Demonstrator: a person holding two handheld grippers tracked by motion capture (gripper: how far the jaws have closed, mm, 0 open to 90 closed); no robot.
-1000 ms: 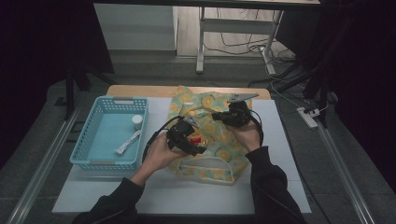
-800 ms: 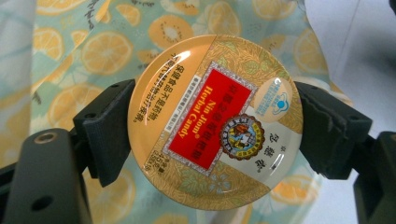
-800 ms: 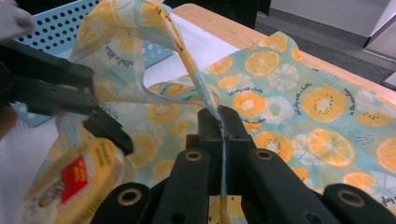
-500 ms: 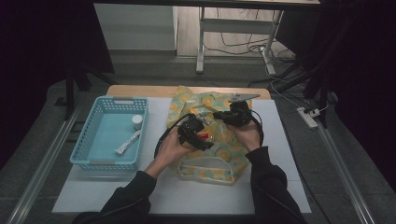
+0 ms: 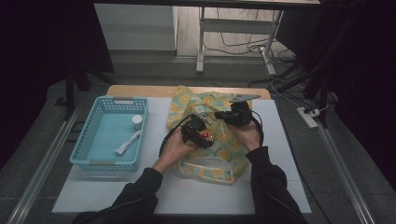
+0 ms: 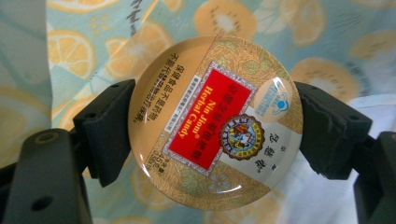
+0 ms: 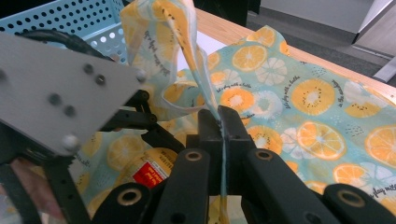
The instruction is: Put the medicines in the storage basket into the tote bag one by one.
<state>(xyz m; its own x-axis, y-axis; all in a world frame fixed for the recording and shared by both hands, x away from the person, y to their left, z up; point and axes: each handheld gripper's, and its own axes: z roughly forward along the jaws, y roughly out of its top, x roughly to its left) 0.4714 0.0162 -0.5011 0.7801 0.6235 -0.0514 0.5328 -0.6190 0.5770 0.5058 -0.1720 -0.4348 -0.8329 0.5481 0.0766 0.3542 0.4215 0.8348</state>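
I see a round candy tin (image 6: pixel 215 123), gold with a red label, clamped face-up at its left and right edges, just over a bag (image 5: pixel 219 154) printed with citrus slices. The bag lies mid-table, one edge (image 7: pixel 198 70) pinched and lifted.

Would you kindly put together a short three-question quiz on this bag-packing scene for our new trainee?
1. True or false: the left gripper holds a round candy tin by its rim.
2. What is pinched in the right gripper?
A) the fruit-print bag
B) a cable
C) a spoon
3. Fill in: the blue basket lies to the ____ of the bag in the high view.

Key: 1 true. 2 A, an edge of the bag's cloth is clamped between its shut jaws. 3 left.
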